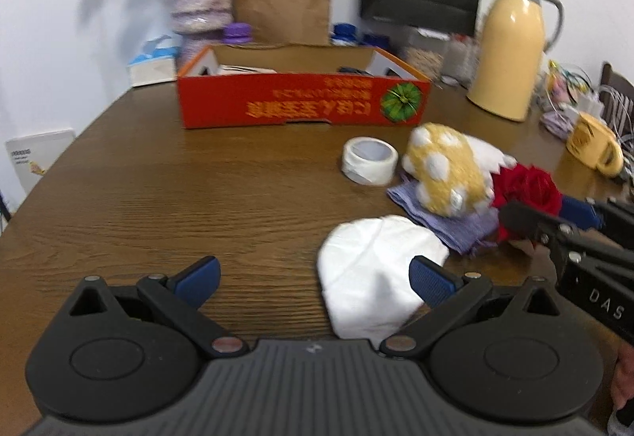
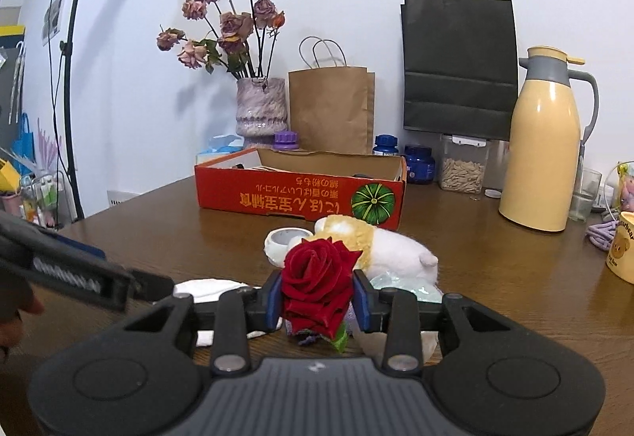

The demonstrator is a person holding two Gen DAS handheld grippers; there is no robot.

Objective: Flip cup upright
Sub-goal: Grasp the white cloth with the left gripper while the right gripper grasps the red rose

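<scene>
A cluttered brown surface (image 1: 158,198), seen from both wrists. The left hand-held gripper (image 1: 313,273) hovers low with its blue pads spread wide and nothing between them, its right pad over a white cloth (image 1: 372,277). The right hand-held gripper (image 2: 317,297) is clamped on a red rose (image 2: 317,265), its jaws pressed against the bloom on both sides.

The cup (image 1: 592,149), a yellow mug, sits far right on the surface beyond the flask (image 1: 511,44). From the left wrist it appears tipped, mouth toward the centre and handle low. From the right wrist it is cut off by the frame edge, so its pose cannot be confirmed there.

Neither tool is at the cup. The nearer right one is occupied, so the rose would probably have to be set down first. A grip across the rim or the handle, followed by a slow roll onto the base, looks the safest approach.

Room around the cup is tight: cables and small items crowd behind it, and the surface's right edge is close. The plush toy (image 1: 447,170), tape roll (image 1: 368,160) and purple cloth (image 1: 455,222) fill the middle, with the red box (image 1: 301,103) behind. The left half lies open, as does a strip in front of the flask.
</scene>
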